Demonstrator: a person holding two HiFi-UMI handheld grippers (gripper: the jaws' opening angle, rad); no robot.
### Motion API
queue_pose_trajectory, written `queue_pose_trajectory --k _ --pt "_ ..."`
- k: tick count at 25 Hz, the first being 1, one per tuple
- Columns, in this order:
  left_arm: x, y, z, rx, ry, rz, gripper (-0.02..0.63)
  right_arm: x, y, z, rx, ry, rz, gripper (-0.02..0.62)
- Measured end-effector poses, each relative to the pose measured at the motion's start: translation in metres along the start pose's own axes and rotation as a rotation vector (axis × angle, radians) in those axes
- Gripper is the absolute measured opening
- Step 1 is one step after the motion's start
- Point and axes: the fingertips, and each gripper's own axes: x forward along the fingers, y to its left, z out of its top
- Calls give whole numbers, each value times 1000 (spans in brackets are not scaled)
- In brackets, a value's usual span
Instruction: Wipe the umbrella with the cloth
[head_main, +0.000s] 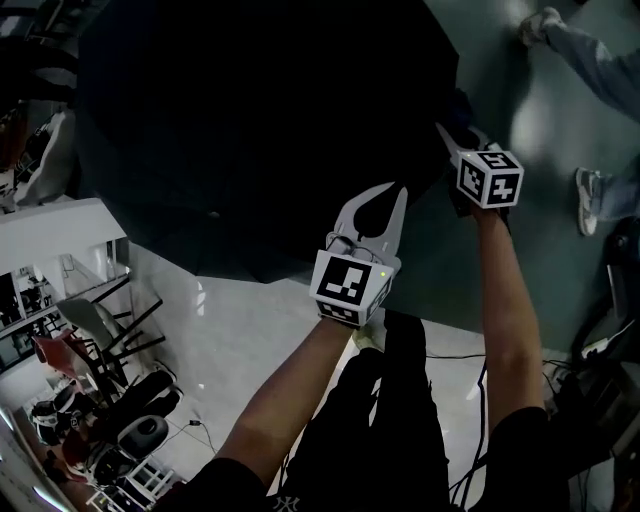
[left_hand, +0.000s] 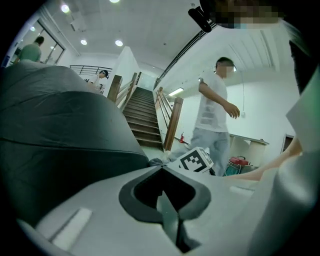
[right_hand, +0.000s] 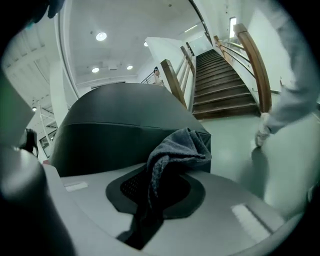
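A big black open umbrella (head_main: 260, 130) fills the upper head view, and its canopy (left_hand: 55, 130) (right_hand: 120, 120) shows in both gripper views. My right gripper (head_main: 448, 138) is at the canopy's right edge, shut on a grey cloth (right_hand: 177, 147) that bunches up out of its jaws (right_hand: 170, 172) against the canopy. My left gripper (head_main: 395, 190) sits at the canopy's near edge. Its jaws (left_hand: 161, 169) are shut, tips meeting, with nothing between them. The right gripper's marker cube (left_hand: 195, 161) shows just beyond them.
A person (left_hand: 215, 115) walks by a wooden staircase (left_hand: 142, 120) (right_hand: 225, 85); jeans and a shoe (head_main: 590, 200) are at the head view's right. A white counter (head_main: 60, 240), chairs (head_main: 100, 340) and gear stand at the lower left. Cables (head_main: 450, 355) cross the floor.
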Motion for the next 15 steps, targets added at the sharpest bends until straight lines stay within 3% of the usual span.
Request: queue_pose_trajectory --k 7,15 --pt "-33 8 22 -21 -23 21 2 -15 61 9 -74 22 27 78" --pt "-96 22 37 -58 -51 78 2 -43 144 25 -123 11 -8 78"
